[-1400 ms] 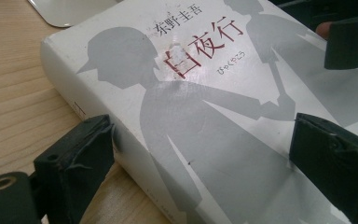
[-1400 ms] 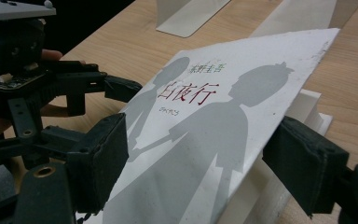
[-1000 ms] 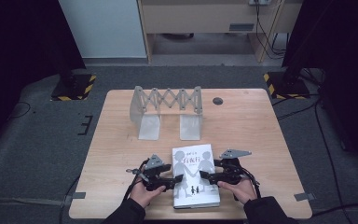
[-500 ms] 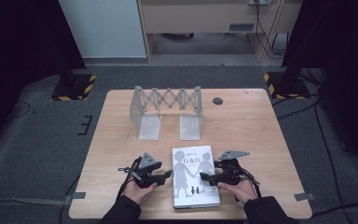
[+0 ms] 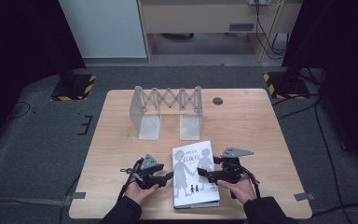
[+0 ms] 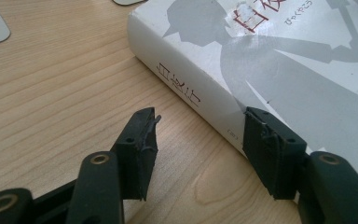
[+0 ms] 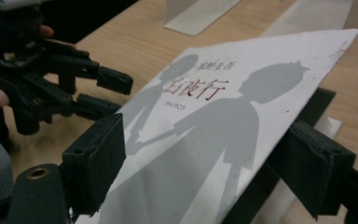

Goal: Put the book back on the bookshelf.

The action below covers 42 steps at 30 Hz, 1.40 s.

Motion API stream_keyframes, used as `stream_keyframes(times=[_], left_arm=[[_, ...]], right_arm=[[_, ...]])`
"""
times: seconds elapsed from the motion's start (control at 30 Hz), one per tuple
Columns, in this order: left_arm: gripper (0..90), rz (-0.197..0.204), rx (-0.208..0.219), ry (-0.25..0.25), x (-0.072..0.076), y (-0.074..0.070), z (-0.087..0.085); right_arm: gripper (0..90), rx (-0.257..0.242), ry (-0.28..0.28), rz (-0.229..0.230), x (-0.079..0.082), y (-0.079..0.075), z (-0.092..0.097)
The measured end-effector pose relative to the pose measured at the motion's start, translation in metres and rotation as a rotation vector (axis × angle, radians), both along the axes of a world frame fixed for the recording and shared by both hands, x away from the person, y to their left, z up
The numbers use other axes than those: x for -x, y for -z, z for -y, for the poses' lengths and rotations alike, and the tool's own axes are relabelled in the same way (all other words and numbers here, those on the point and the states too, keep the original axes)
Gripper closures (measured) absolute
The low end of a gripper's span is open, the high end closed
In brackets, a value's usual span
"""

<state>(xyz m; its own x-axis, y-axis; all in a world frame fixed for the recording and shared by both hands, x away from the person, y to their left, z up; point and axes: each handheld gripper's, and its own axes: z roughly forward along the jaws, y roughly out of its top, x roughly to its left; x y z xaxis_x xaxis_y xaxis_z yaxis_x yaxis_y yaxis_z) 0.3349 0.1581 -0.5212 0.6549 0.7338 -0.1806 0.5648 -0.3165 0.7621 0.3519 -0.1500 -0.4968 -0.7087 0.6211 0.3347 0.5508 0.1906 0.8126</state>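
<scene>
At 6 o'clock on the wooden surface [image 5: 261, 121] lies a white book [image 5: 193, 175], flat, cover up, grey silhouette figures and red title characters on the cover, spine toward the left side. Left gripper [image 5: 167, 177] sits at 9 o'clock of the book, just beside the spine, held low in the person's left hand [image 5: 139, 191]. In the left gripper view its jaws stand apart and have just been closing; one pad lies over bare wood, the other at the book's spine edge, touching or just at it, cannot tell which; spine not clamped, so jaws released. Right gripper [image 5: 204, 175] comes in from 3 o'clock, held by the right hand [image 5: 238, 189], jaw tips over the cover's right half. In the right gripper view the front cover [image 7: 223, 116] is lifted and tilted between its jaws, one pad on top of the cover, the other underneath it, page block [image 7: 328, 126] visible below at the right: jaws grasping the cover. Left gripper also visible in that view at 9 to 10 o'clock, jaws parted. At 12 o'clock of the book, well apart, stands a grey accordion bookstand [image 5: 168, 111] with two upright end plates. Small dark round spot [image 5: 217, 101] at 1 o'clock, near the surface's far edge.
</scene>
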Motion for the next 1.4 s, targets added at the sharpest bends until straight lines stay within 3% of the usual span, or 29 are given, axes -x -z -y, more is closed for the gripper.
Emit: stream_keyframes(times=[0.1, 0.23, 0.27, 0.3, 0.43, 0.67, 0.93, 1.07, 1.27, 1.4], left_arm=[[44.9, 0.003, 0.007, 0.001, -0.001, 0.0, 0.0], [44.1, 0.002, 0.014, -0.003, -0.001, 0.001, -0.001], [43.1, 0.002, 0.014, -0.004, -0.001, 0.001, -0.001], [43.1, 0.003, 0.013, -0.006, -0.001, 0.001, -0.001], [36.1, 0.002, 0.006, -0.016, -0.003, 0.0, -0.002], [26.8, 0.011, 0.086, -0.014, -0.003, -0.007, 0.002], [23.6, 0.01, 0.099, 0.012, -0.003, -0.008, 0.009], [22.2, 0.01, 0.11, 0.017, -0.003, -0.008, 0.01], [20.0, 0.007, 0.125, 0.018, -0.003, -0.008, 0.01], [18.4, -0.005, 0.144, 0.026, -0.003, -0.007, 0.012]], right_arm=[[24.0, -0.034, 0.004, -0.014, -0.002, -0.002, 0.0], [30.4, -0.025, 0.001, -0.055, -0.004, 0.001, -0.001], [34.4, -0.022, -0.014, -0.09, -0.005, 0.004, -0.002], [34.4, -0.022, -0.014, -0.09, -0.005, 0.004, -0.002], [44.0, -0.015, -0.034, -0.17, -0.01, 0.008, -0.004], [58.6, -0.092, -0.025, -0.26, -0.015, 0.006, -0.001], [65.9, -0.122, -0.004, -0.29, -0.017, -0.001, -0.002], [68.6, -0.12, 0.001, -0.275, -0.016, -0.006, -0.003], [76.9, -0.172, 0.007, -0.249, -0.015, -0.016, 0.002], [78.3, -0.181, -0.002, -0.22, -0.013, -0.019, 0.003]])
